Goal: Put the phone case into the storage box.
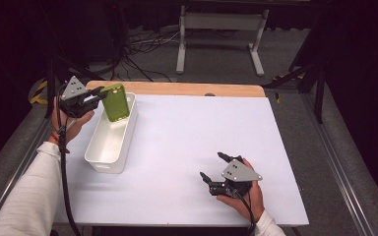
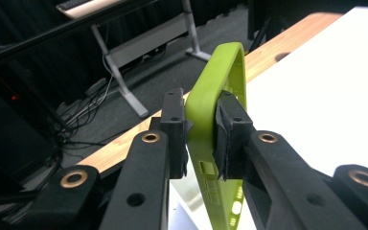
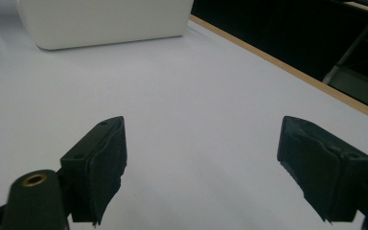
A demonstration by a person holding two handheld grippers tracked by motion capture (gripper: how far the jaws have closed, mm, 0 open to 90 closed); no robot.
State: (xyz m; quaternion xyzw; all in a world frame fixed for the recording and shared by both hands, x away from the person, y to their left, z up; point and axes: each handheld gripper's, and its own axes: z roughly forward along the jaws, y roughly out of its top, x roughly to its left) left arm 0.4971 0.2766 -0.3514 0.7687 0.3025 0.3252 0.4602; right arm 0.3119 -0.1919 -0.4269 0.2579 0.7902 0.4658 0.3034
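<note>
Clamped in my left claw (image 2: 202, 136), the green phone case (image 2: 214, 86) hangs above the white bin (image 1: 109, 136); my right claw (image 1: 214, 167) rests spread wide on the tabletop (image 1: 187, 142).

Green phone case (image 1: 115, 102) upright over white bin (image 1: 109, 147) (gripped)

Hand-held gripper (image 2: 202, 136) clamps a green phone case (image 2: 214, 86) edge.

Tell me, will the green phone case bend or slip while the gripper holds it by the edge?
The green phone case is probably flexible: it looks thin and rubbery. Slipping seems unlikely, since the left gripper clamps its rim. It looks light.
</note>
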